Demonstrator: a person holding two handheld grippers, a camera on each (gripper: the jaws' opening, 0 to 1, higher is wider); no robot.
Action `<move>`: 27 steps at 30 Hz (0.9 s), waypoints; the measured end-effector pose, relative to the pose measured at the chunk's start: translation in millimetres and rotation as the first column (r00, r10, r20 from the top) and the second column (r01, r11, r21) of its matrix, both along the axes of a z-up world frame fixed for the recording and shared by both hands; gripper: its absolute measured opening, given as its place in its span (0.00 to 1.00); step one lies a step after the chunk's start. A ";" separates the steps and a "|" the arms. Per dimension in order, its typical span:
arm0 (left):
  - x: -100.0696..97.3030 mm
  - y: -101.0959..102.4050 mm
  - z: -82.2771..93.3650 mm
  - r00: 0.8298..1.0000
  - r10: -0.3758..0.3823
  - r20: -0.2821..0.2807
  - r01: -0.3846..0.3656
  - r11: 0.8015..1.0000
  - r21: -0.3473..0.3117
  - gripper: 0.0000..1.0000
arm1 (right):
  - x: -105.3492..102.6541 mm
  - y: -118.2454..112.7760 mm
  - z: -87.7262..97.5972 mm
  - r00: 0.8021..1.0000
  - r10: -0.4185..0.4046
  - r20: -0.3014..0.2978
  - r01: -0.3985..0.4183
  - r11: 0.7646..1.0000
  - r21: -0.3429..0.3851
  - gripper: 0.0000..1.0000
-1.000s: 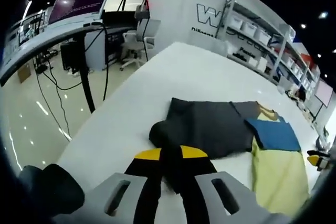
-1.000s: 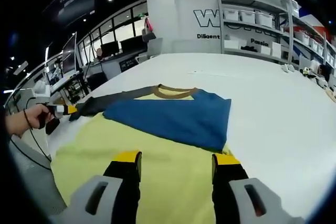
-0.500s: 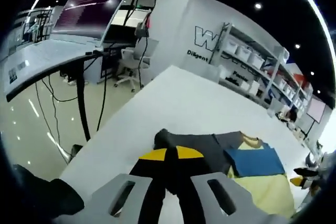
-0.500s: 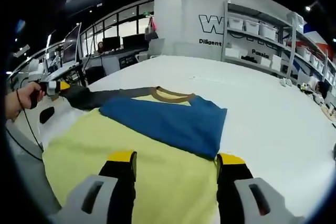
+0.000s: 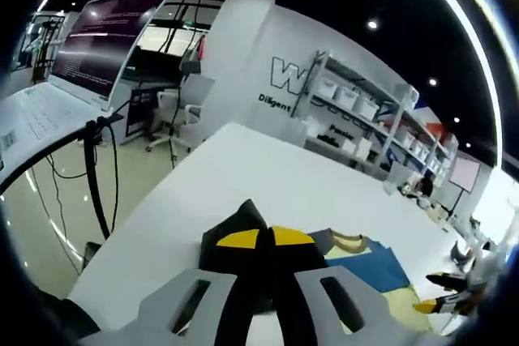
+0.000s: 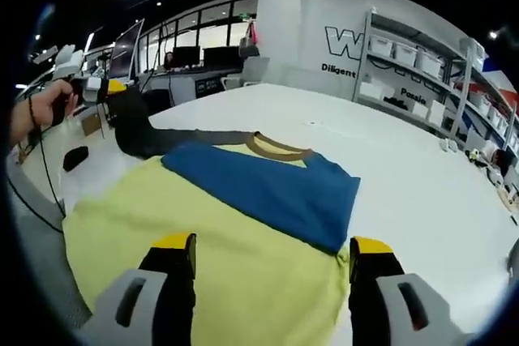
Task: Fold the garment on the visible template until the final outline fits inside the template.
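- Left gripper [image 5: 265, 238]: jaws pinched together on the dark sleeve [image 5: 235, 228], lifted off the table [image 5: 268, 168]. In the right gripper view it shows at far left [image 6: 113, 87], in the person's hand [image 6: 36, 111], with the sleeve [image 6: 138, 131] hanging from it.
- Right gripper [image 6: 272, 253]: jaws spread wide, nothing between them, poised over the yellow body of the garment [image 6: 211, 232].
- Garment lies flat on the table in front of the right gripper: yellow body nearest, a blue panel [image 6: 263, 188] across it, brown collar [image 6: 280, 150] beyond.
- To do this step well, I'd judge: carry the sleeve across over the blue panel, keep it taut so it lays flat, and let go only once it rests inside the body's edges.
- Template: I cannot make out any outline on the table; the garment may cover it.
- Hard to tell: how much cloth sits between the left jaws, since they hide the pinch; the yellow hem is cut off at the bottom of the right gripper view.
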State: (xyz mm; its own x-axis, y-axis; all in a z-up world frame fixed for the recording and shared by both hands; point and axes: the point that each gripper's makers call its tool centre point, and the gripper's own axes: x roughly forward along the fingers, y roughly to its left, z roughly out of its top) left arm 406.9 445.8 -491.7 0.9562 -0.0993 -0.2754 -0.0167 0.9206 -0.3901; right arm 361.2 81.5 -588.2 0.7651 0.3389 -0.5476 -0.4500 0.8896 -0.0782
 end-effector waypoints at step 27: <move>40.8 -116.7 53.8 0.960 -0.254 0.122 0.259 0.966 -0.023 0.00 | 5.4 4.8 5.1 1.000 0.001 0.027 -0.001 1.000 0.019 0.95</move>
